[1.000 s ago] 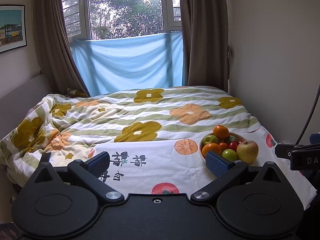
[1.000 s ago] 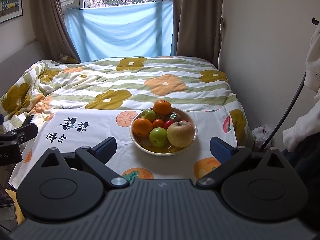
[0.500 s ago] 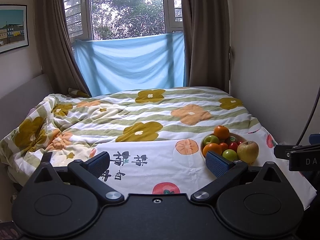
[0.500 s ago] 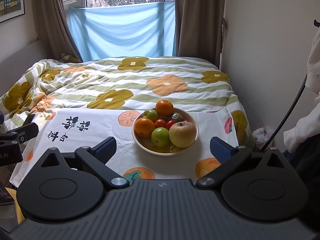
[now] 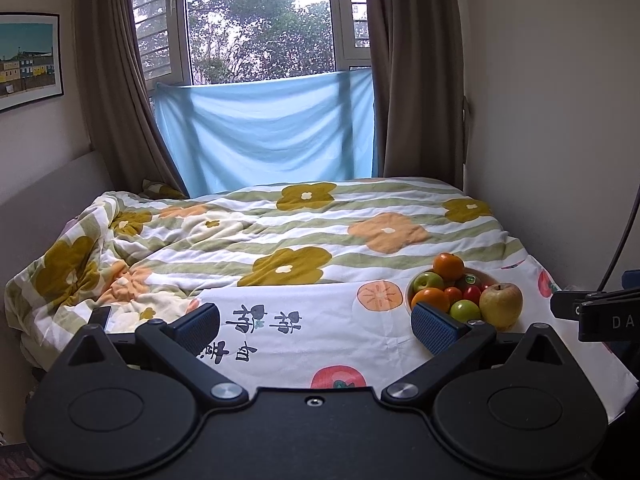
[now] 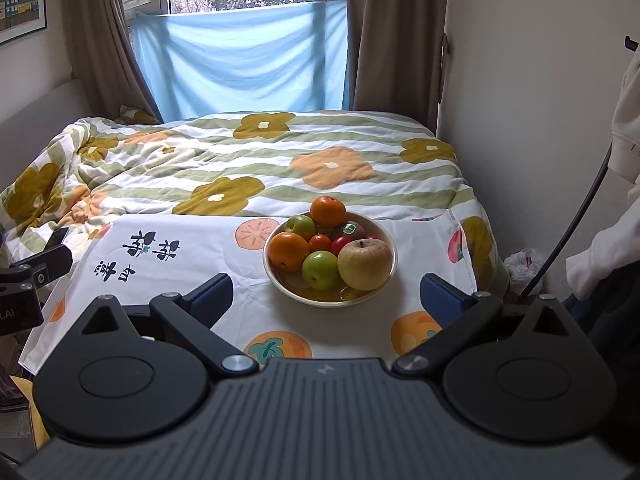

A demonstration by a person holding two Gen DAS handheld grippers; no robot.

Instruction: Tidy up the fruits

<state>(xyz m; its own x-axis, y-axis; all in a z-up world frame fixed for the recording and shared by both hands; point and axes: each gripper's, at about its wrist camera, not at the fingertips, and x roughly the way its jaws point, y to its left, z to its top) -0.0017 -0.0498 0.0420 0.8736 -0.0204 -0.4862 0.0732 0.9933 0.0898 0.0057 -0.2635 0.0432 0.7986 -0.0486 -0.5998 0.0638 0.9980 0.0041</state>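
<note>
Since the earlier frame the bowl (image 6: pixel 330 264) of fruit is sitting slightly lower and larger in the right wrist view, at centre frame, on the printed cloth (image 6: pixel 160 272). Right gripper (image 6: pixel 326 296) is hanging wide and empty, framing it, likely lining up a pick. Left gripper (image 5: pixel 316 326), equally wide and empty, is idling lower centre.

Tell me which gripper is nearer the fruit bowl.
Right. The right gripper faces the fruit bowl head-on, its open fingers framing it. The left gripper sits off to the bowl's left, aimed past it.
</note>
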